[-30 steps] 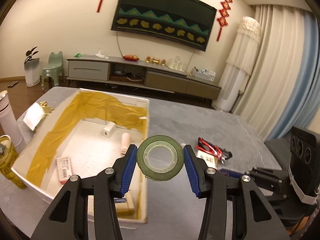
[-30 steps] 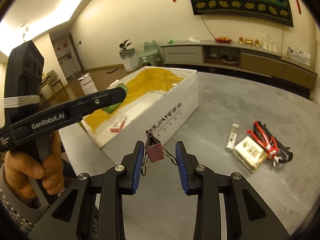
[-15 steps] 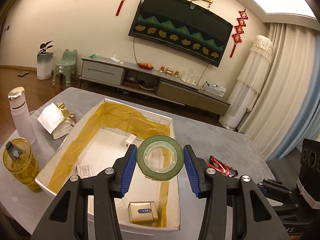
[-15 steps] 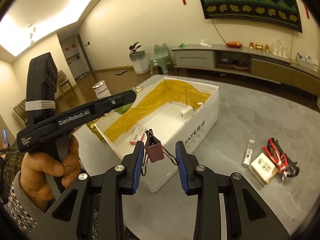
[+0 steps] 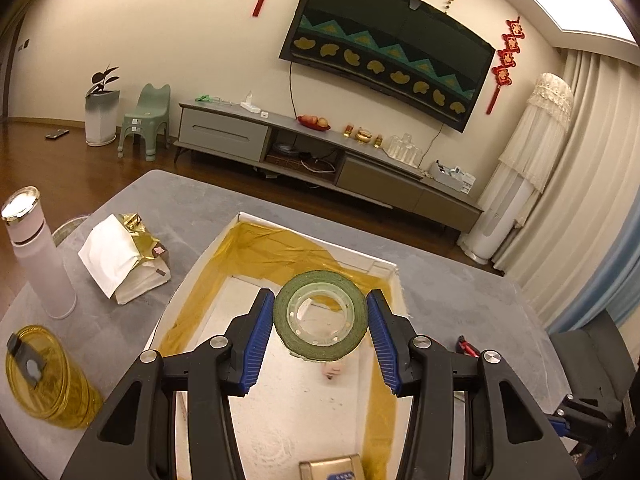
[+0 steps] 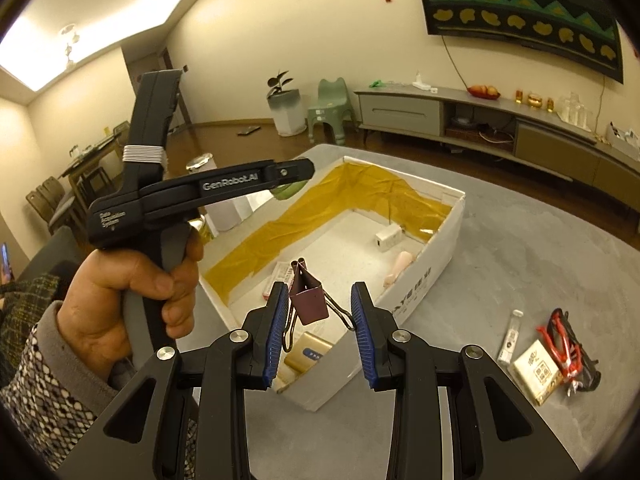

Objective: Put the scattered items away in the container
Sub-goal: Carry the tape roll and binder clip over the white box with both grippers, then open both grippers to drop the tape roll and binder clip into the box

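The left gripper [image 5: 320, 322] holds a dark green roll of tape with a clear plastic core [image 5: 320, 316] clamped flat between its blue ribbed jaws, which are spread about as wide as the roll and press on its two outer edges; the roll hangs above the open white cardboard box lined with yellow tape [image 5: 192, 280], over the far half of its white floor. The right gripper [image 6: 320, 322] has its jaws closed on the wire handles of a maroon metal binder clip [image 6: 309, 300], the clip's body standing upright between them, over the near corner of the same box [image 6: 436, 268]. Inside the box lie a small white charger block [image 6: 388, 236], a pale pink tube [image 6: 398, 266], a red-and-white flat packet [image 6: 280, 276] and a gold rectangular case [image 6: 310, 354]. On the grey surface [image 6: 500, 248] to the right of the box rest a slim clear vial [image 6: 510, 336], a cream and gold small carton [image 6: 538, 372] and a red and black bundle of cables [image 6: 568, 344]. To the left of the box stand a pale pink bottle with a gold cap [image 5: 38, 256], a yellow transparent jar [image 5: 46, 378] and a white and gold paper bag [image 5: 120, 256]. A hand [image 6: 132, 292] grips the left gripper's handle.
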A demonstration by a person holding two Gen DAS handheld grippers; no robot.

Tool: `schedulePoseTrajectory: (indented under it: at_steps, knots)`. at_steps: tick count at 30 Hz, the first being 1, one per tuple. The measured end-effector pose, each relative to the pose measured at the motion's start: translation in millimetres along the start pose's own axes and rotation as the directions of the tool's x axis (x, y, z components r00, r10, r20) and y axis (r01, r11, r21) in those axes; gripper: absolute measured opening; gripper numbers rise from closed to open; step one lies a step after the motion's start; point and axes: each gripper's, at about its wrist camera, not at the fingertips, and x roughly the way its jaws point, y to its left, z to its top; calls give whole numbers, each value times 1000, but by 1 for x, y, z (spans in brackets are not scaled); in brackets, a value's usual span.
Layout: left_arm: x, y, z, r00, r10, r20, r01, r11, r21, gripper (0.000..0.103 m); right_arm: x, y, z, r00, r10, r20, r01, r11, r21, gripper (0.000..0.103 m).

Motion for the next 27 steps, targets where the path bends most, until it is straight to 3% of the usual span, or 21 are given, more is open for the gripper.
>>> schedulePoseTrajectory:
  at_steps: [15,27]
  knots:
    - [50,24,23,994,71,-78,-67,996,50,49,83,7,25,992,3,-128,-11,998,-62,34]
    - [81,32,27,984,60,-169,-58,998,18,49,128,-7,39,981,-48,-187,36,997,-68,36]
